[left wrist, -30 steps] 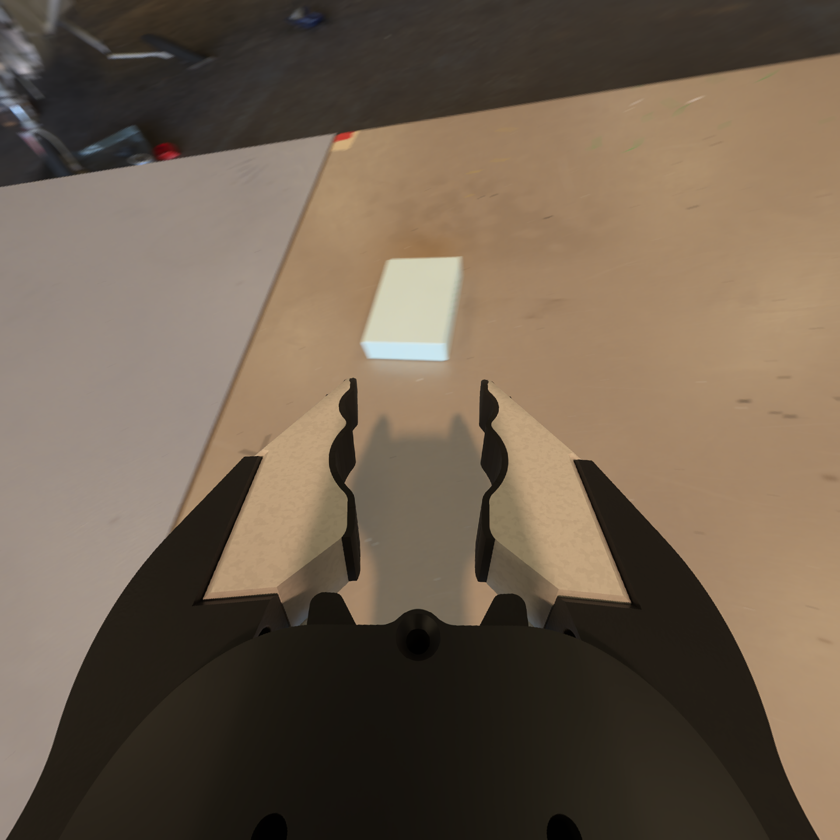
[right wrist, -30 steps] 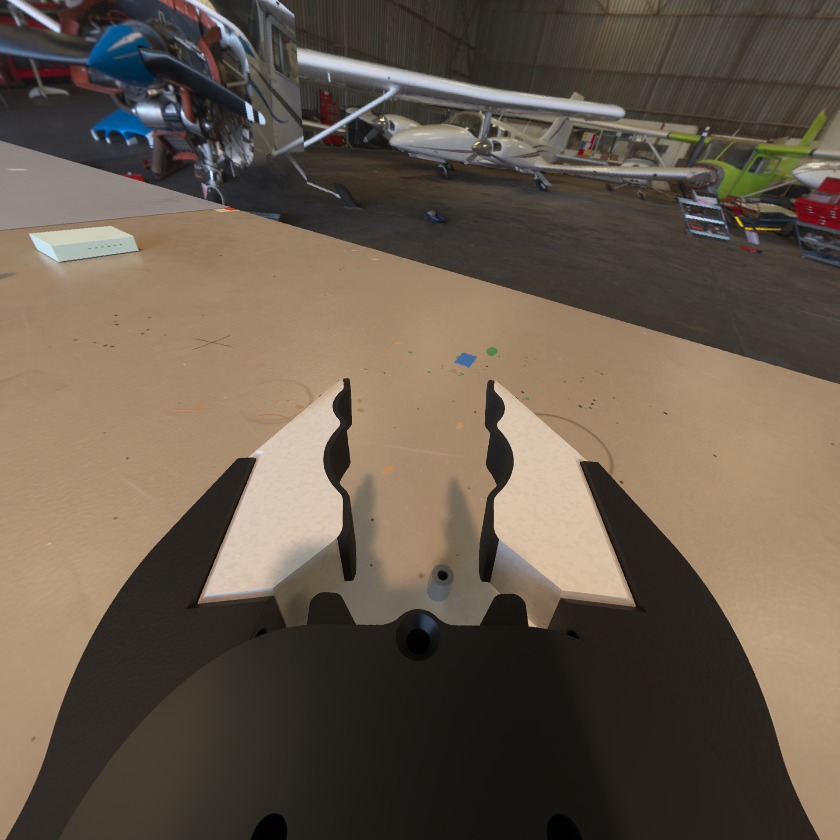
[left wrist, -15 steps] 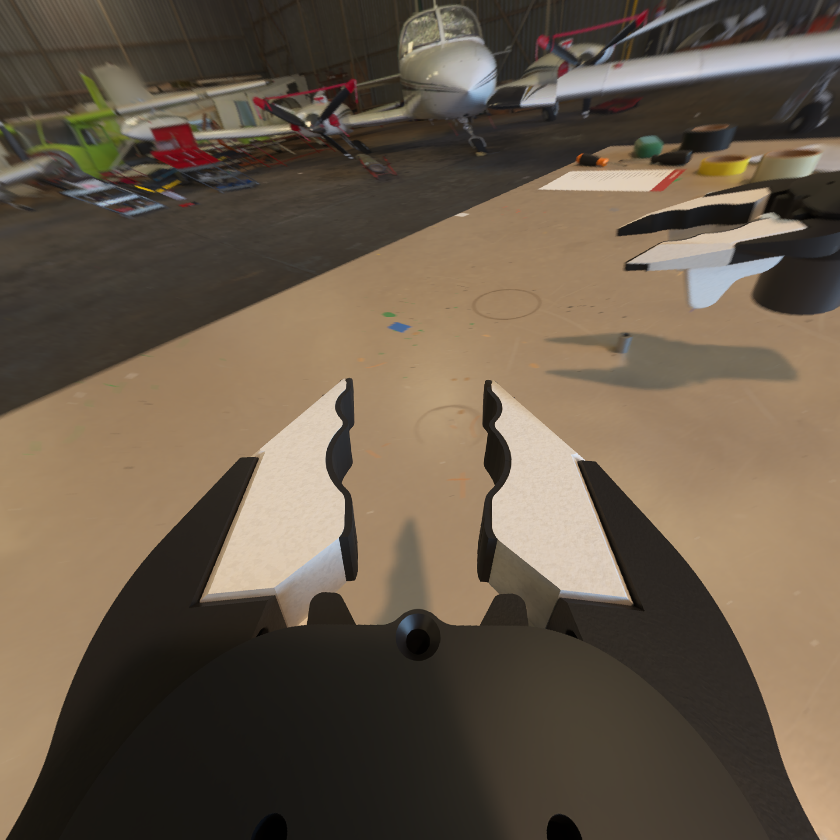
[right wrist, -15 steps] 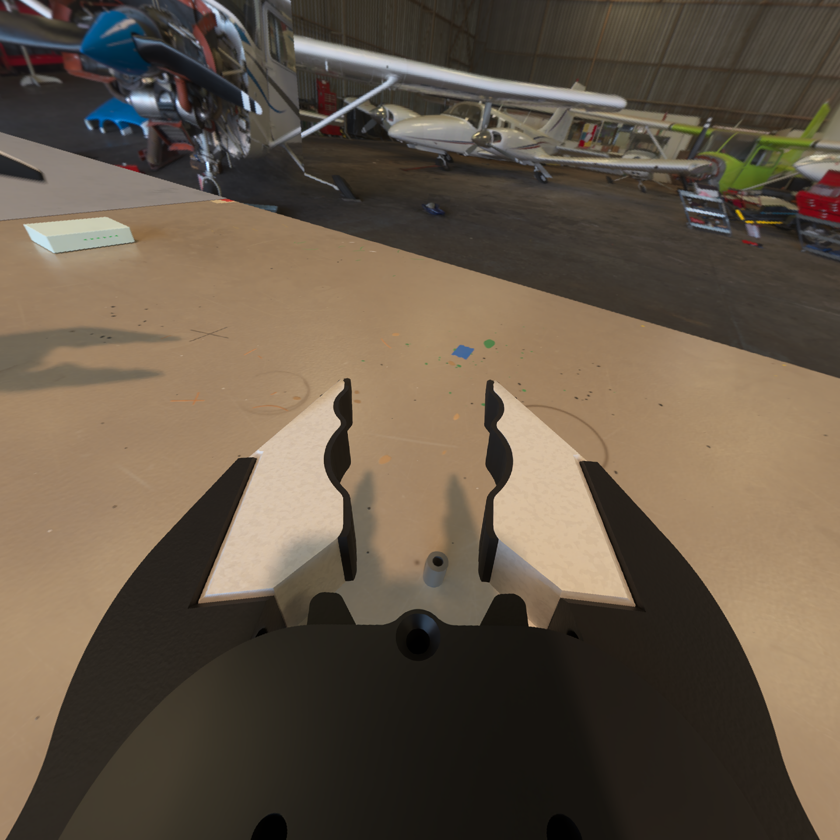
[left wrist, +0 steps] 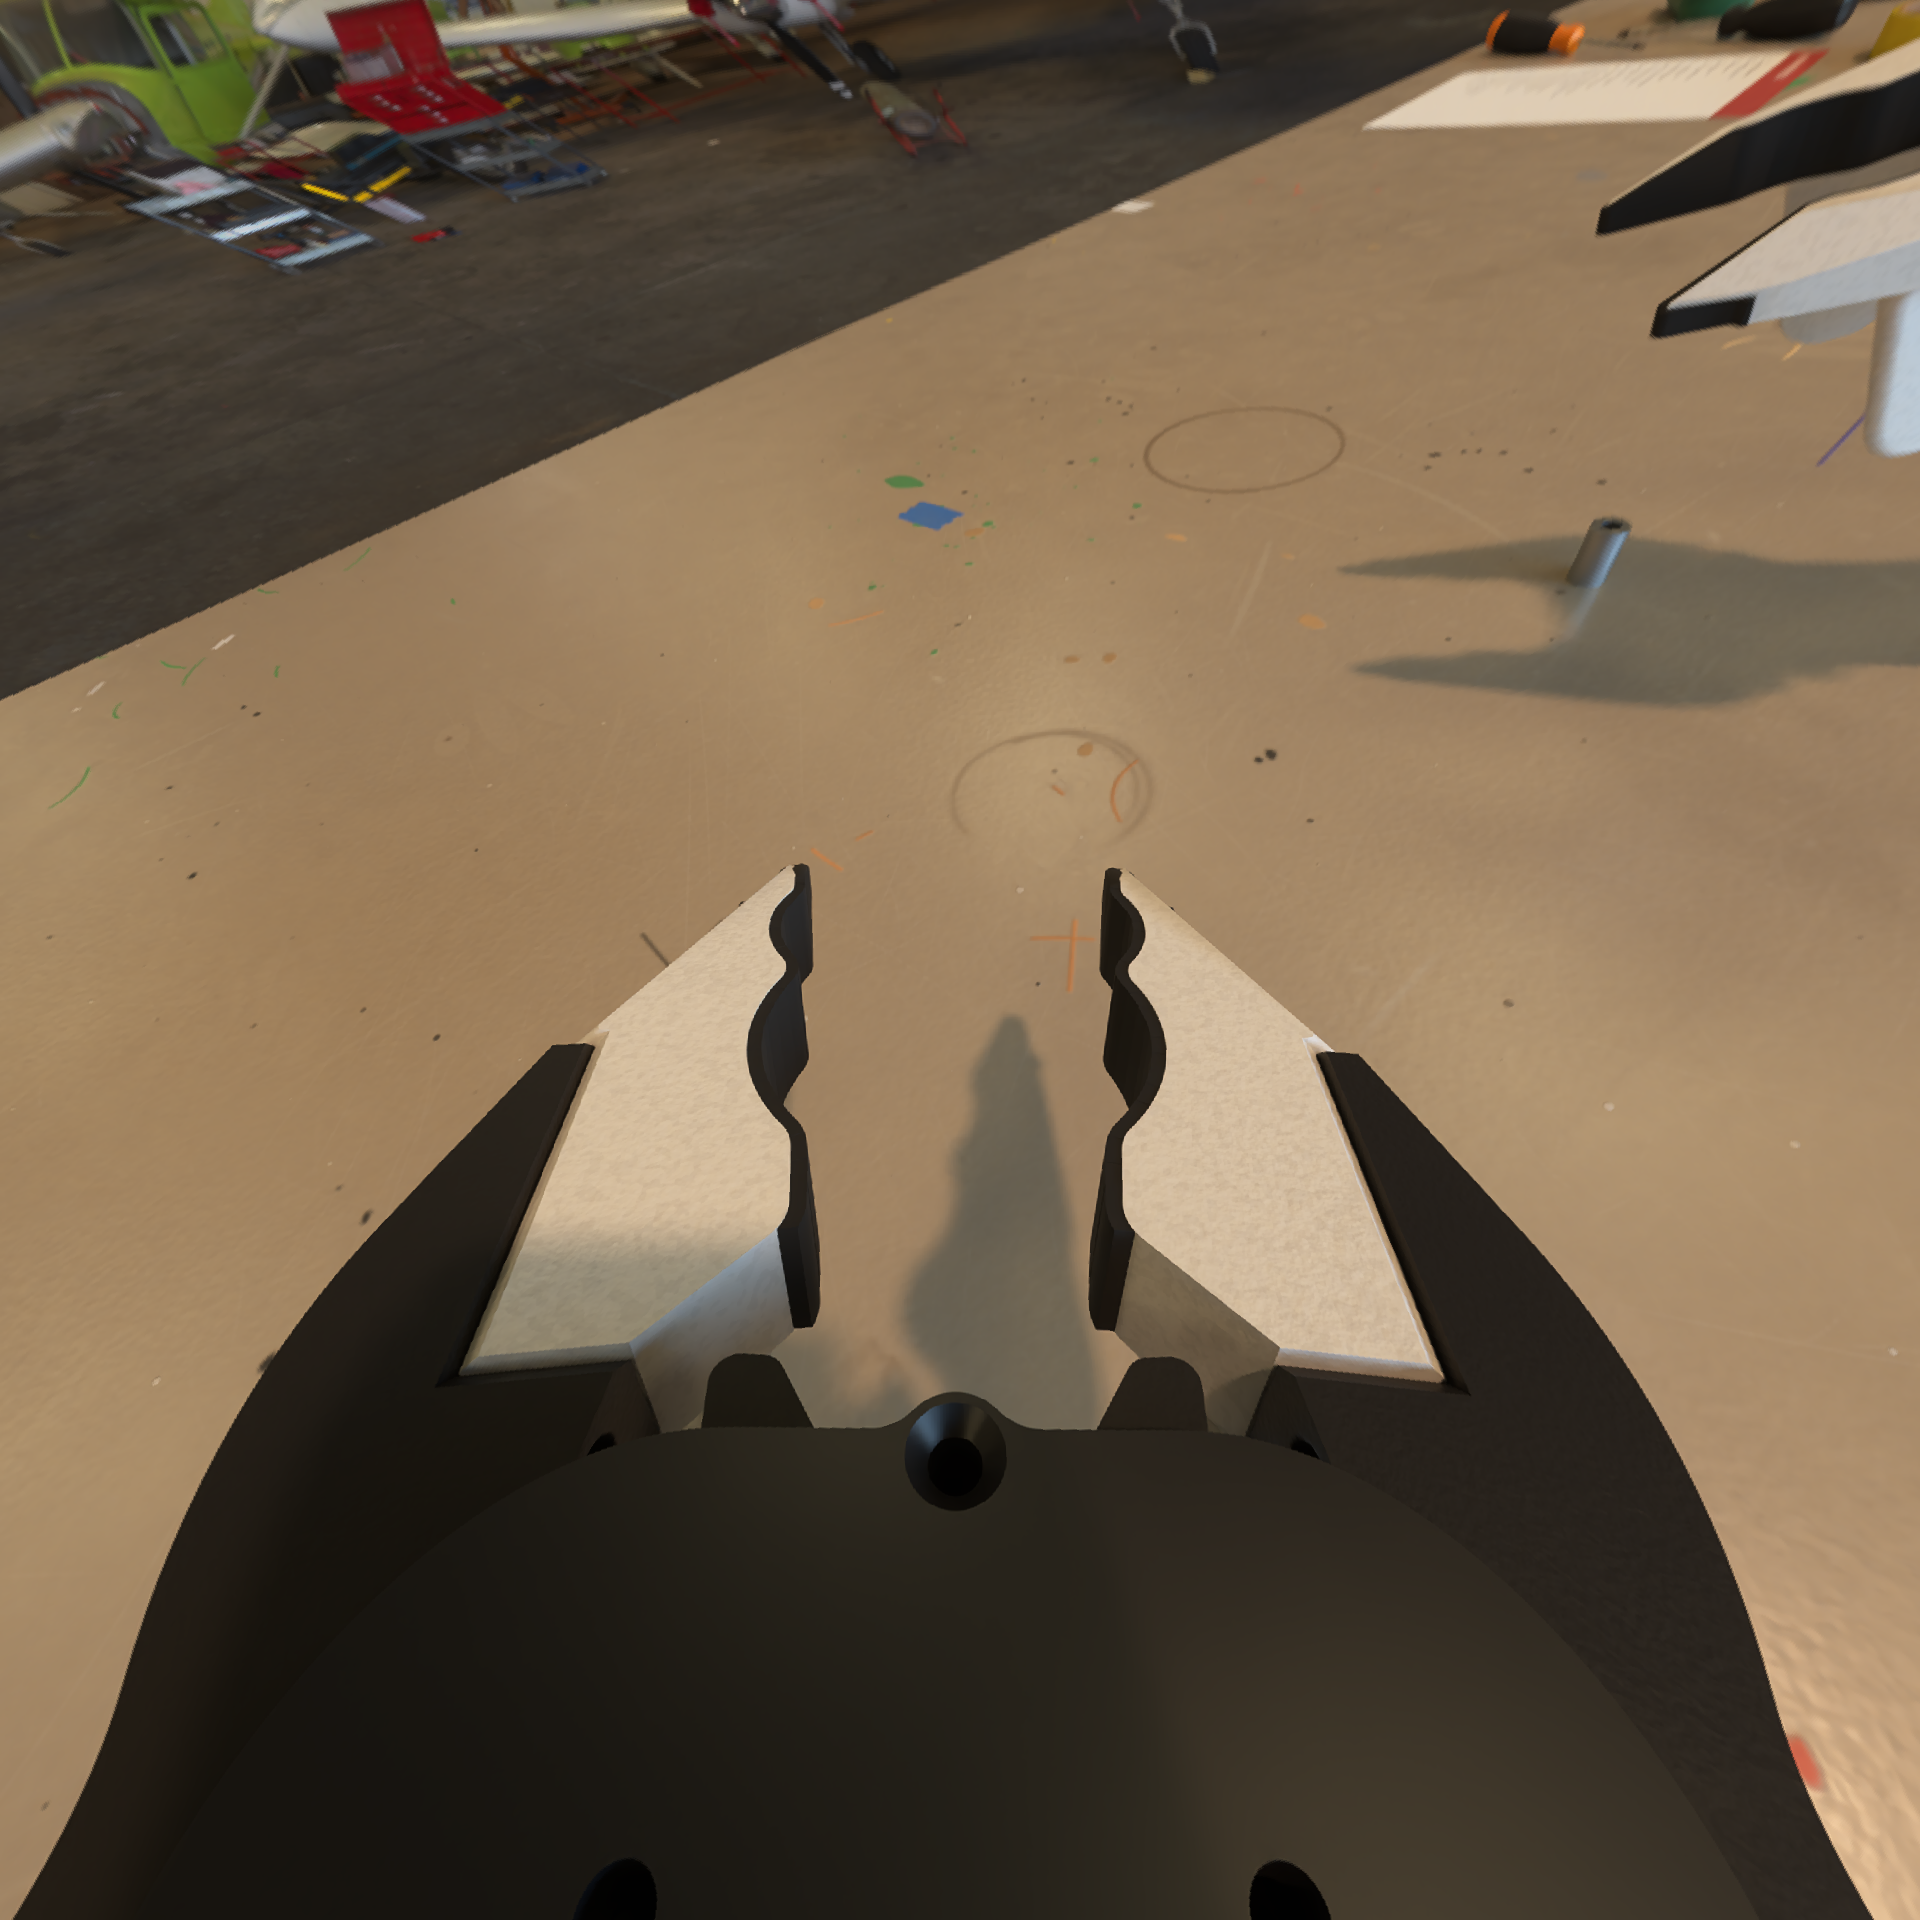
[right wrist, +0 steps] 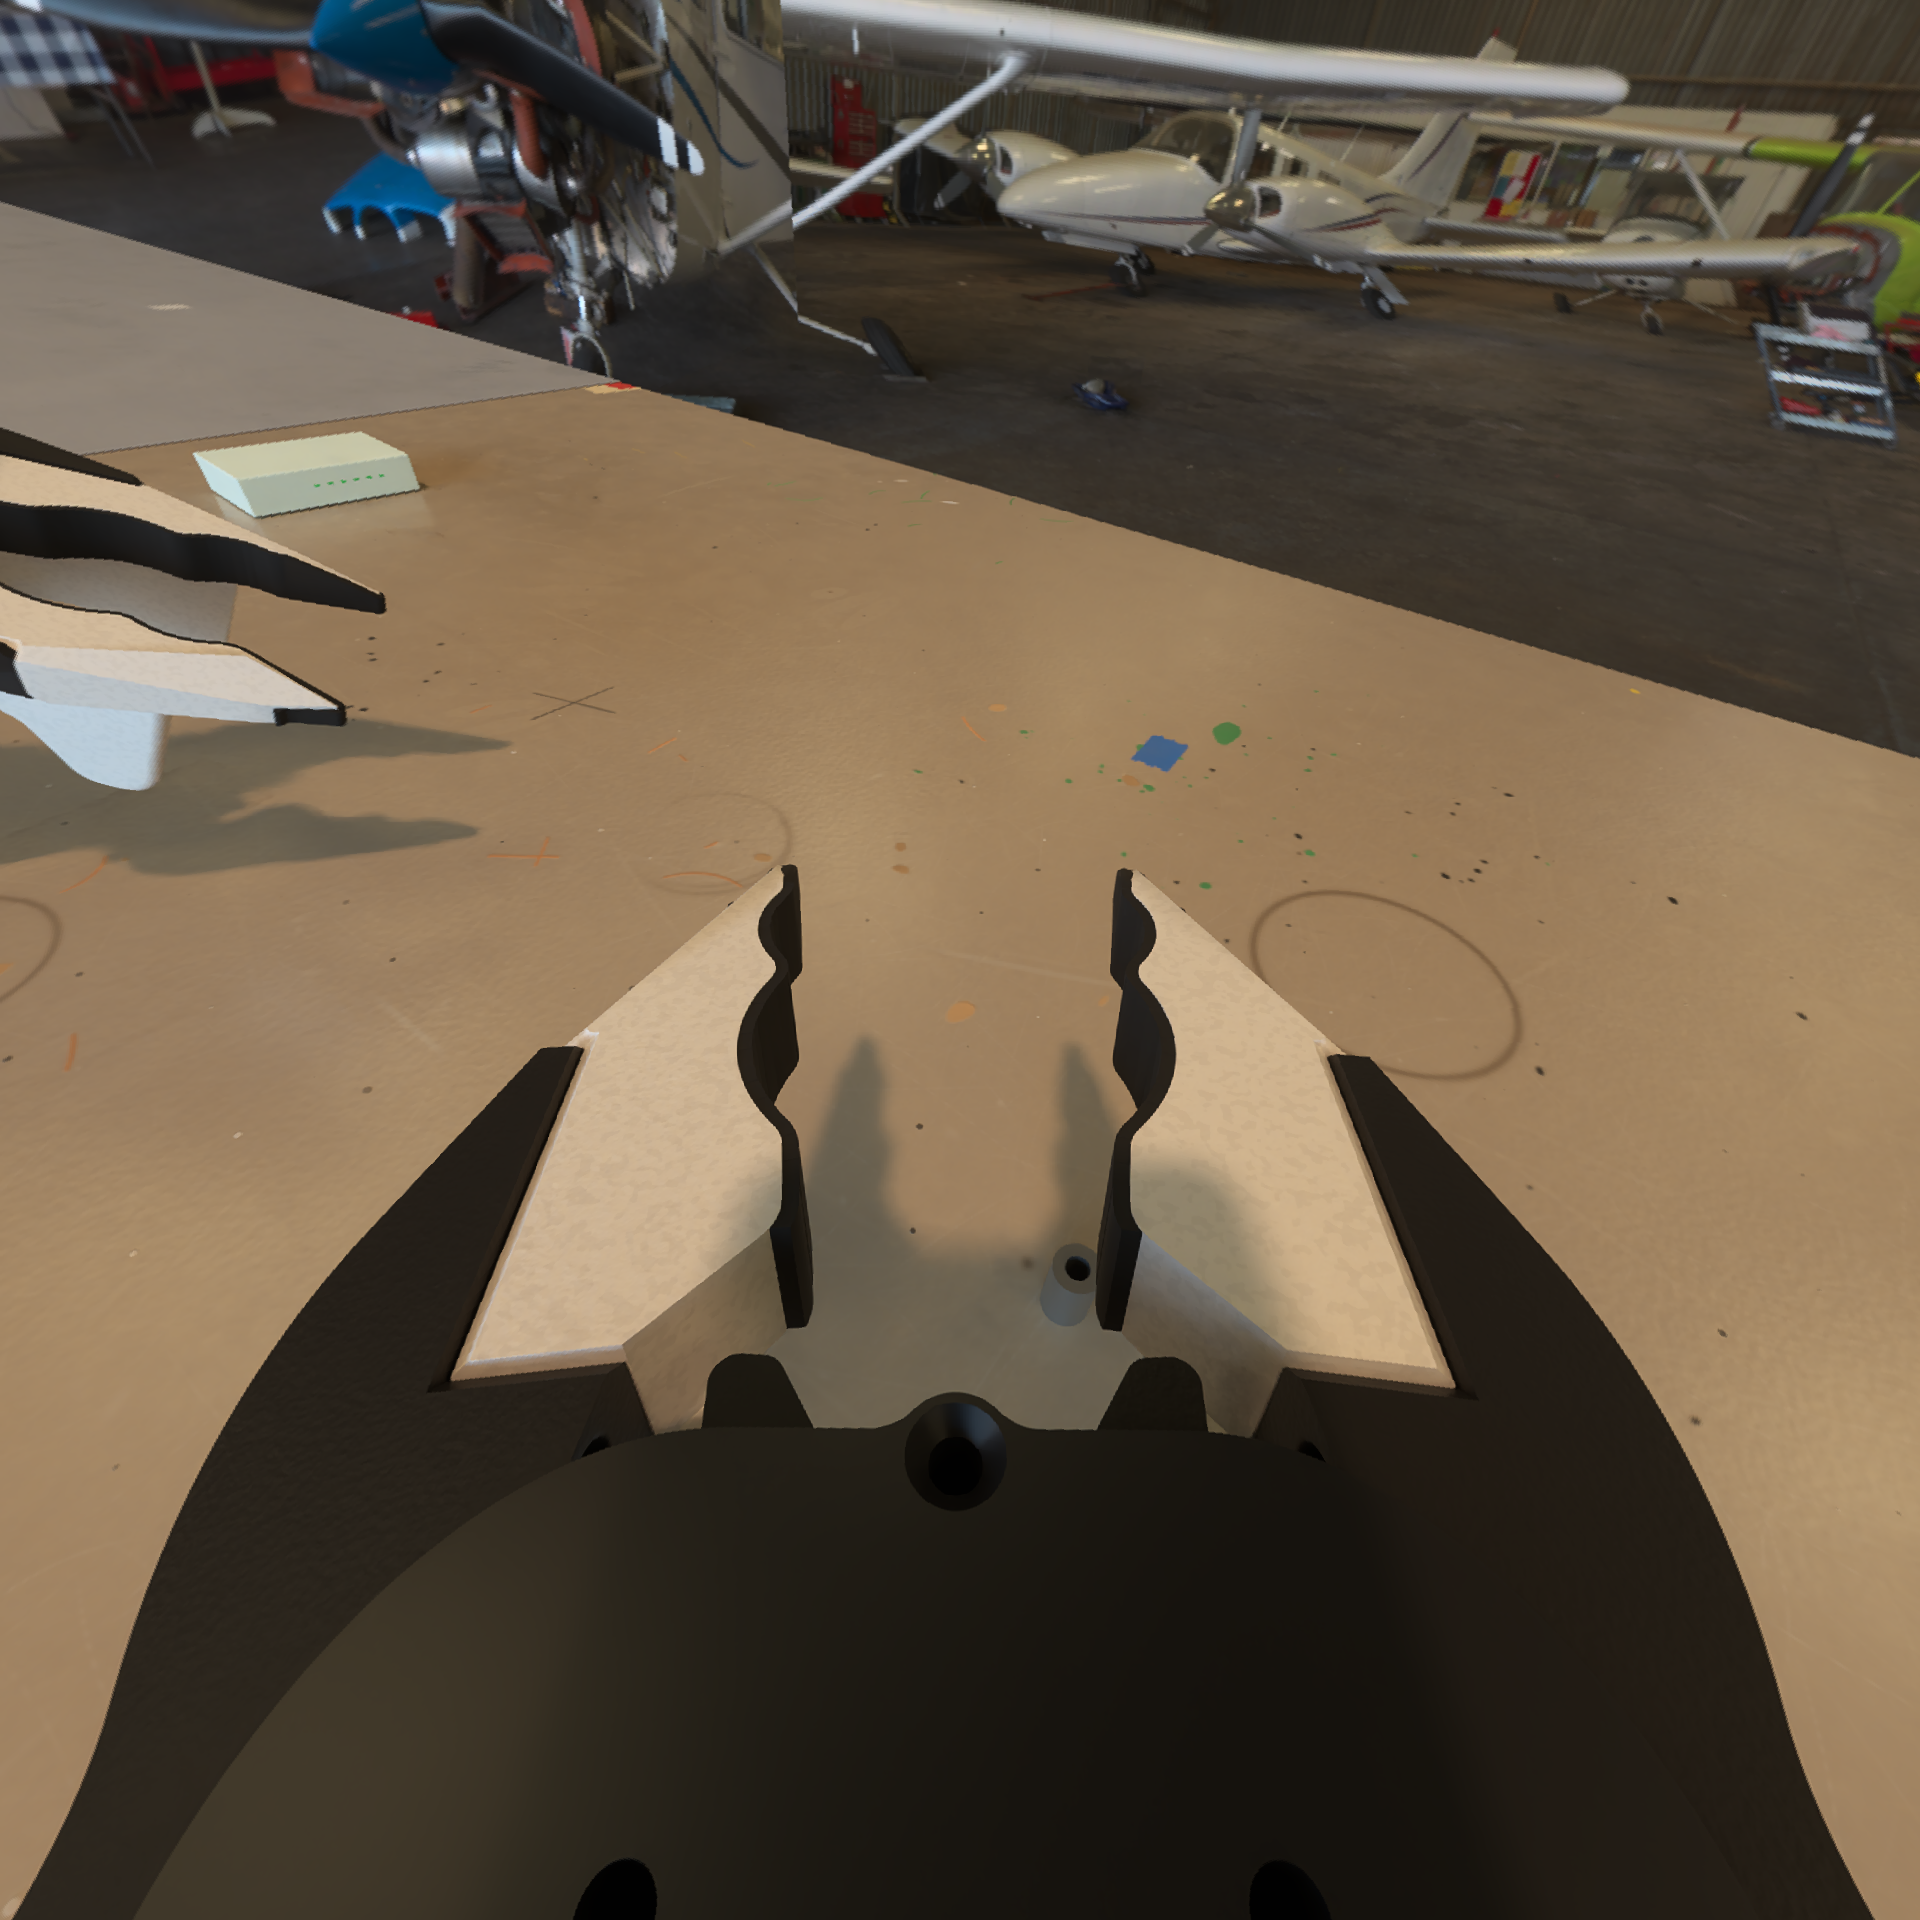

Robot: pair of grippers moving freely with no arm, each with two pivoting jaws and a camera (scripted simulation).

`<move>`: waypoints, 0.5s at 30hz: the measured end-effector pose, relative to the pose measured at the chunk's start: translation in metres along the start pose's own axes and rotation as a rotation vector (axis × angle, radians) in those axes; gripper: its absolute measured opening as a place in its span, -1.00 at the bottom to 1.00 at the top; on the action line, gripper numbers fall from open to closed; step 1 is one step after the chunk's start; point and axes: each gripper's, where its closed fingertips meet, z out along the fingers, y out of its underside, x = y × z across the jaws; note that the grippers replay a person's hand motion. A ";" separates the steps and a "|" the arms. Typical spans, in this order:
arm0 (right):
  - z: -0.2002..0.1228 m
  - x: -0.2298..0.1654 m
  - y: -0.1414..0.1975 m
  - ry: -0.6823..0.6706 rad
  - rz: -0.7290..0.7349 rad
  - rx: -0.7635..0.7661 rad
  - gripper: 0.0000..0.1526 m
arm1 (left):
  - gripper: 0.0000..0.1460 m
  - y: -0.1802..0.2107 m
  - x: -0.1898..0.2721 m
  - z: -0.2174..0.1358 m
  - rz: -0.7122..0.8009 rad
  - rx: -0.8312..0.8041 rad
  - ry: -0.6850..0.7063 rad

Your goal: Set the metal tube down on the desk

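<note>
The metal tube (left wrist: 1598, 551) is a small grey cylinder standing on end on the tan desk (left wrist: 623, 727), in the shadow of my right gripper. In the right wrist view the tube (right wrist: 1070, 1283) shows low between my fingers, close to the right finger, with its open end up. My right gripper (right wrist: 956, 873) is open and hovers above the tube without holding it; it also shows at the upper right of the left wrist view (left wrist: 1627, 272). My left gripper (left wrist: 956, 878) is open and empty, to the left of the tube; it also shows at the left edge of the right wrist view (right wrist: 364, 658).
A pale green flat box (right wrist: 307, 473) lies at the far left near a grey mat (right wrist: 156, 343). A white paper sheet (left wrist: 1590, 94) and an orange-and-black item (left wrist: 1532, 36) lie beyond the right gripper. The desk's far edge (right wrist: 1351, 603) drops to the hangar floor.
My left gripper has swung away from the pale box toward the tube and come nearer; it now shows in the right wrist view. The tube sits closer to my right finger.
</note>
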 end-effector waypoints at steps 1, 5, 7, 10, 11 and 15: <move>0.000 -0.001 0.001 -0.004 0.000 -0.003 -0.21 | -0.24 0.002 0.000 0.000 0.006 -0.010 -0.002; 0.002 -0.002 0.005 -0.004 -0.011 -0.027 -0.21 | -0.24 0.009 0.000 0.002 0.039 -0.058 -0.007; 0.003 -0.003 0.007 -0.009 0.001 -0.034 -0.21 | -0.24 0.012 0.001 0.003 0.062 -0.072 -0.011; 0.004 -0.006 0.009 -0.020 0.009 -0.039 -0.22 | -0.24 0.015 0.001 0.003 0.078 -0.086 -0.015; 0.005 -0.006 0.009 -0.022 0.005 -0.042 -0.22 | -0.24 0.016 0.000 0.003 0.079 -0.091 -0.017; 0.007 -0.008 0.013 -0.033 0.007 -0.056 -0.22 | -0.25 0.019 -0.003 0.003 0.077 -0.110 -0.029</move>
